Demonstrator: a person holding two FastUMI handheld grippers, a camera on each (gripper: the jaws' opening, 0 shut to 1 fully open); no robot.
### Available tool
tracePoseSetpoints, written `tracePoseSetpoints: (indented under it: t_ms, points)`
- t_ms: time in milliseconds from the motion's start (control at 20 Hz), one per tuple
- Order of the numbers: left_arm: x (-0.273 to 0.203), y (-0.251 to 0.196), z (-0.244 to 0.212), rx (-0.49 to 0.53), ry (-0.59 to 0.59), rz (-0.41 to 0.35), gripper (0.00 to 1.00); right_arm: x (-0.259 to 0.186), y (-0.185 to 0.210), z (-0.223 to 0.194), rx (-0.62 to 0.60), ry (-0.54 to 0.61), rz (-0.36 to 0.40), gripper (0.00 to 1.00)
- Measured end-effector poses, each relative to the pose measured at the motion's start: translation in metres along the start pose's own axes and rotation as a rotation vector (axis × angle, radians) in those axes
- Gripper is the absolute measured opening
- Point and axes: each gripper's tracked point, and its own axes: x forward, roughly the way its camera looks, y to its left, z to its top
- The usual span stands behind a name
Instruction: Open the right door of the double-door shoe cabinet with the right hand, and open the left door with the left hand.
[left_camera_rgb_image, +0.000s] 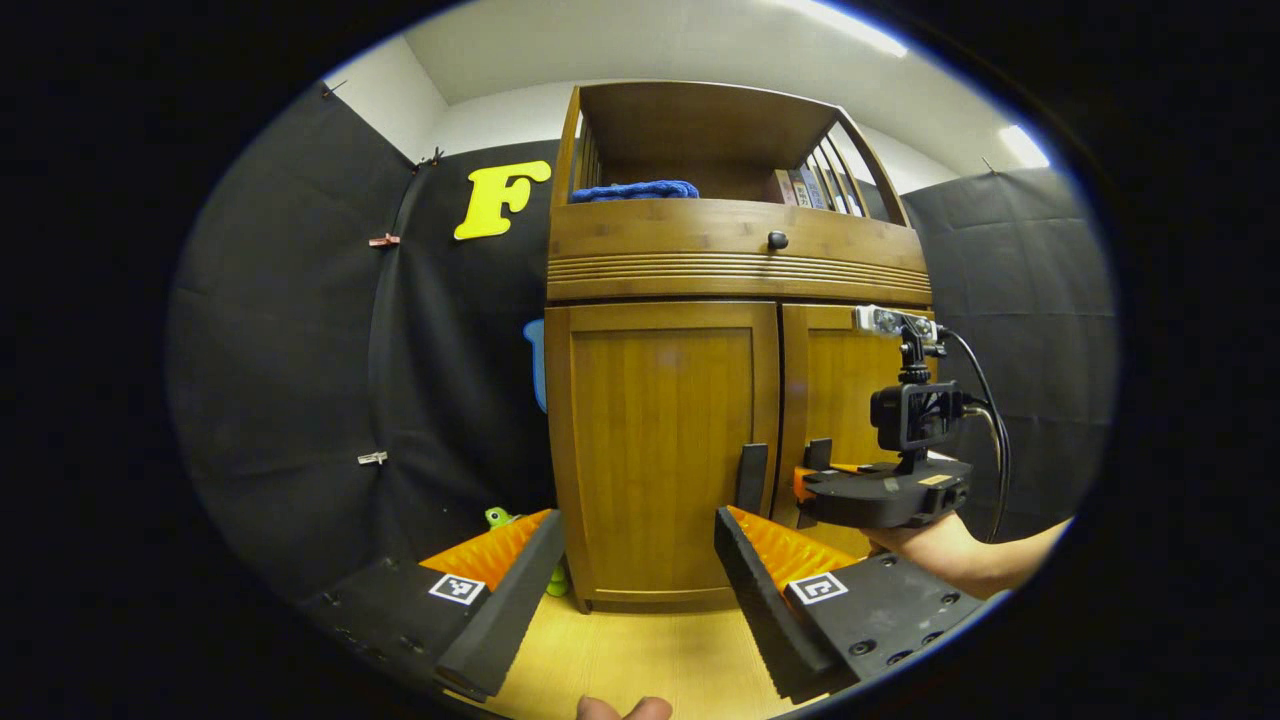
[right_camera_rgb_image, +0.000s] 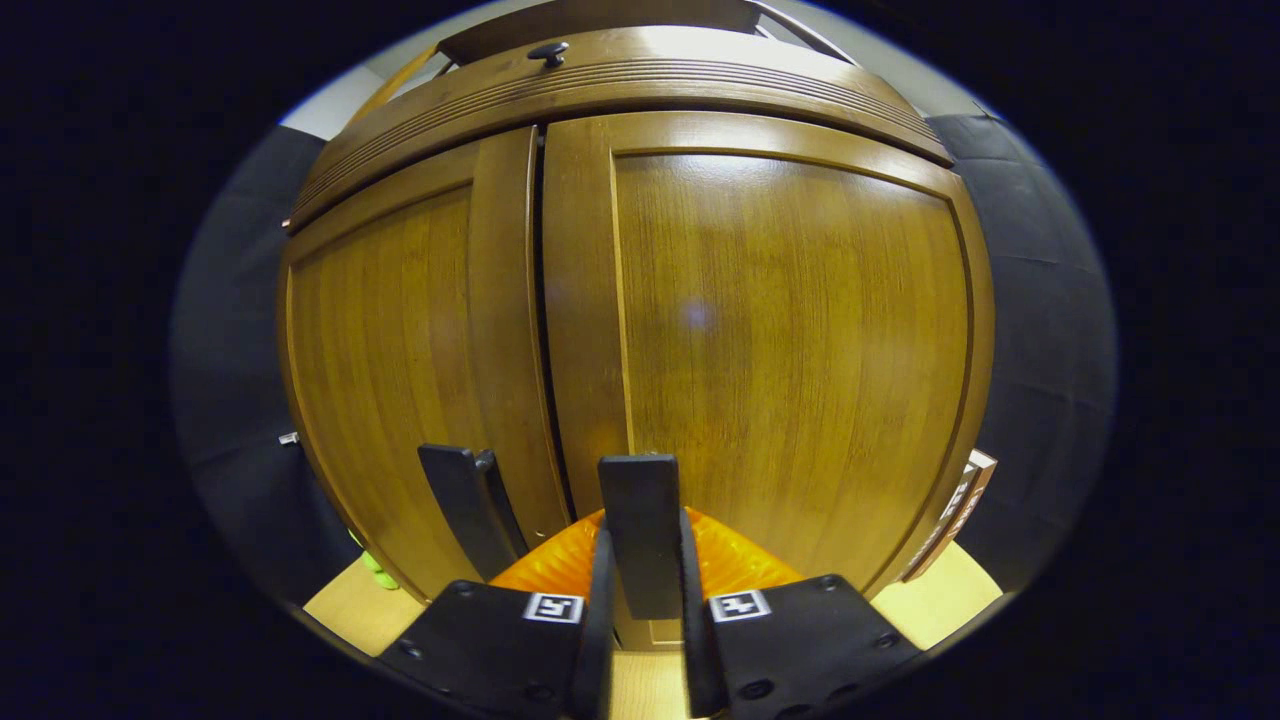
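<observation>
Closed cabinet (right_camera_rgb_image: 640, 300): right claw (right_camera_rgb_image: 640, 590) clamps handle (right_camera_rgb_image: 640, 530) (right door).

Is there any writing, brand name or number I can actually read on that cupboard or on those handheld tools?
No words or numbers can be read.
Books on the top shelf: spine print too small to read.
Tag at the right edge of the cupboard: blurred.
Square markers on the left gripper and on the right gripper, which clamps the right door handle: black-and-white patterns, not letters.
</observation>
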Motion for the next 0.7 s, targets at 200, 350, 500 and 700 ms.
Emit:
tracePoseSetpoints:
  t_ms: [200, 350, 500, 700]
  points:
    - [-0.003, -0.002, 0.005, -0.001, -0.01, -0.004, 0.95, -0.02, 0.0, -0.002, 0.023, 0.013, 0.049, 0.3]
    - [-0.009, -0.009, 0.009, -0.004, -0.015, -0.01, 0.92, -0.043, -0.006, -0.003, 0.049, -0.002, 0.07, 0.3]
    - [-0.016, -0.017, 0.012, -0.007, -0.019, -0.015, 0.95, -0.069, -0.015, -0.005, 0.068, -0.006, 0.095, 0.3]
    - [-0.026, -0.028, 0.017, -0.012, -0.024, -0.007, 0.92, -0.106, -0.032, -0.008, 0.099, -0.008, 0.152, 0.3]
